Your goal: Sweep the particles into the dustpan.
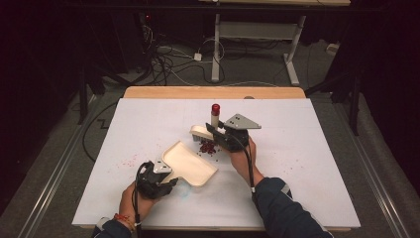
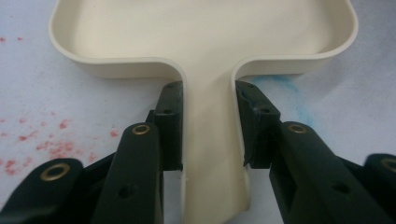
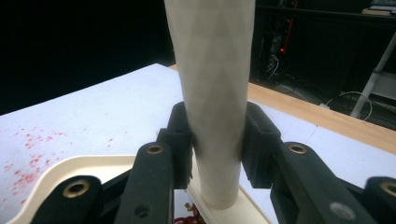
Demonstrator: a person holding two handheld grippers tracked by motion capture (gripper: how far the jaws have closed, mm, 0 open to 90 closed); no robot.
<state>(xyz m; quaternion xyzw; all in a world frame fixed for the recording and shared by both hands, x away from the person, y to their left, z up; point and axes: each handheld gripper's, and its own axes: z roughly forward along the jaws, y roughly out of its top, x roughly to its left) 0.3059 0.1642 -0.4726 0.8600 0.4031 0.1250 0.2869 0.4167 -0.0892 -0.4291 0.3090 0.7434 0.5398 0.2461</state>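
We see two hand-held grippers at work on a white-covered table [image 1: 307, 163], w/ a wooden edge showing along its far side.

Left gripper [image 2: 208, 128]: jaws clamped on the flat handle of a cream dustpan [image 2: 205, 32], one pad on each side of the handle, both pressing its raised edges. In the high view the left gripper [image 1: 166, 179] sits near the table's front-left, and the dustpan [image 1: 190, 163] lies flat on the sheet, its open mouth pointing away toward the table's middle.

Right gripper [image 3: 217, 135]: jaws clamped on the cream handle of a small brush [image 3: 212, 84]; the handle rises upright btw the pads and widens toward the top. In the high view the right gripper [image 1: 214, 131] is at the table's centre, w/ the brush [image 1: 200, 133] head low over the sheet and a red cap at the handle's top end.

A pile of small dark-red bits [image 1: 208, 147] lies just under and beside the brush head, just beyond the dustpan's mouth; we can't tell whether the bristles touch them. Faint red specks [image 1: 130, 161] are scattered on the sheet left of the dustpan, also seen in the left gripper view [image 2: 51, 147]. A pale blue smear [image 2: 285, 86] marks the sheet right of the dustpan handle.
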